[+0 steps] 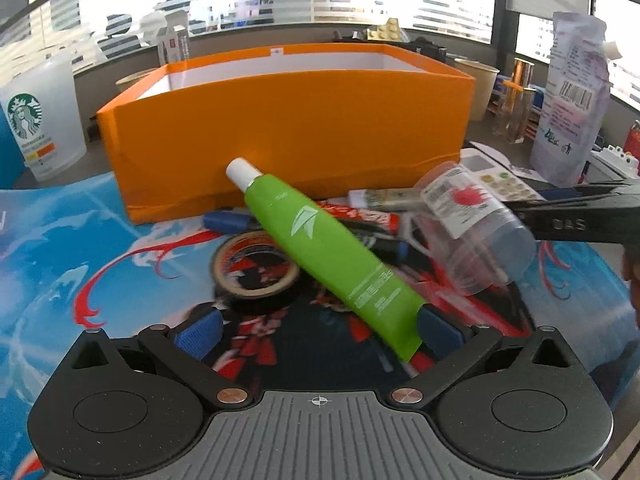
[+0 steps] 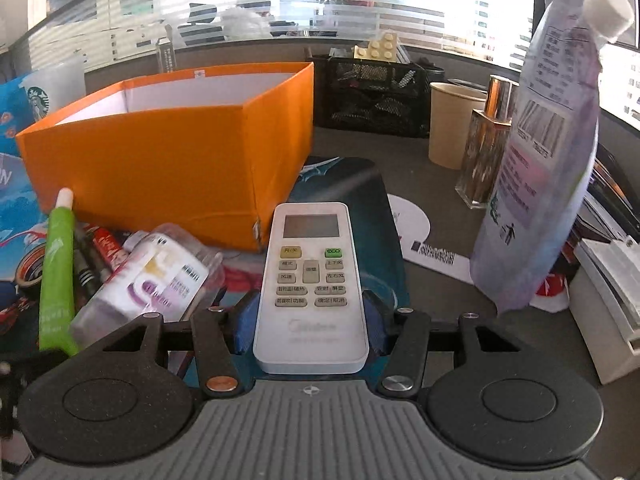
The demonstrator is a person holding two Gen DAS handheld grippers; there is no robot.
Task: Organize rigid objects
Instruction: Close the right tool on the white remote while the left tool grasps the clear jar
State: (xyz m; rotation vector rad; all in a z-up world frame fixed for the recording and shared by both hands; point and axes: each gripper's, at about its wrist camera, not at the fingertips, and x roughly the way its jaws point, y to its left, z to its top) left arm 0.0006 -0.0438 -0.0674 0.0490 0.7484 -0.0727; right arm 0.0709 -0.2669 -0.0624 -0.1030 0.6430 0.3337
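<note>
One orange box [image 1: 288, 120], one green tube [image 1: 324, 248], one tape roll [image 1: 256, 270], one white remote [image 2: 310, 284] and one clear labelled bottle [image 1: 476, 224] are counted on the printed mat [image 1: 60, 248]. Two paper cups [image 2: 454, 124] [image 1: 478, 88], one Starbucks cup [image 1: 40, 116], one spouted pouch [image 2: 536, 168], one glass perfume bottle [image 2: 486, 140] and one black mesh organizer [image 2: 372, 92] are shown around them. Several markers [image 1: 376, 240] are heaped beneath the tube, their number not being determinable, and two grippers are seen, one per view [image 1: 318, 326] [image 2: 310, 328].
</note>
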